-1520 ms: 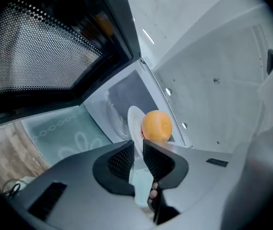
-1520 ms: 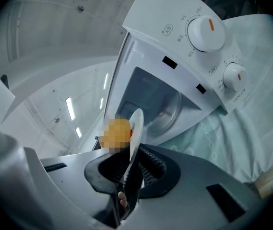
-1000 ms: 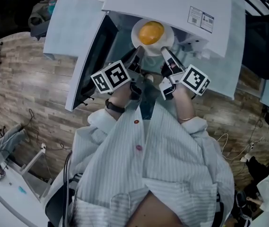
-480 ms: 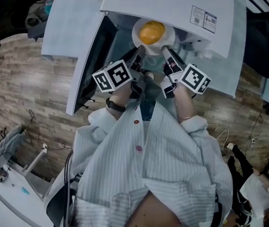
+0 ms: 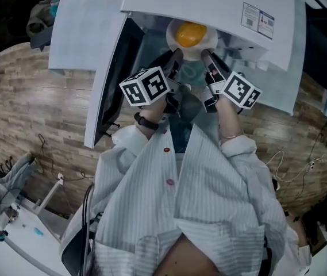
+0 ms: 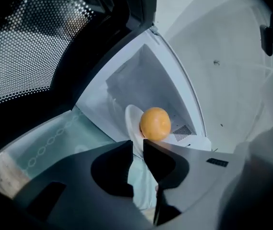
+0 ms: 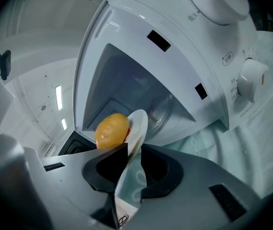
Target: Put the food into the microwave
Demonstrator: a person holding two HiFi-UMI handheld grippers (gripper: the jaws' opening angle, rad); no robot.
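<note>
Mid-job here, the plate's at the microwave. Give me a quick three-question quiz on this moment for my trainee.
1. True or false: the microwave door stands open.
2. What lies on the plate? A) round orange food B) a fork C) nothing
3. What stands between the right gripper's jaws?
Key: 1 true. 2 A. 3 The plate's rim; those jaws have just been opening.

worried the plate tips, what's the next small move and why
Probably open the left gripper off the rim too. The plate with the orange food is in the microwave mouth; the jaws of the right gripper have just been opening around its rim, the left's only slightly, so a one-sided hold could tilt it. Whether it rests on the floor is unclear.
</note>
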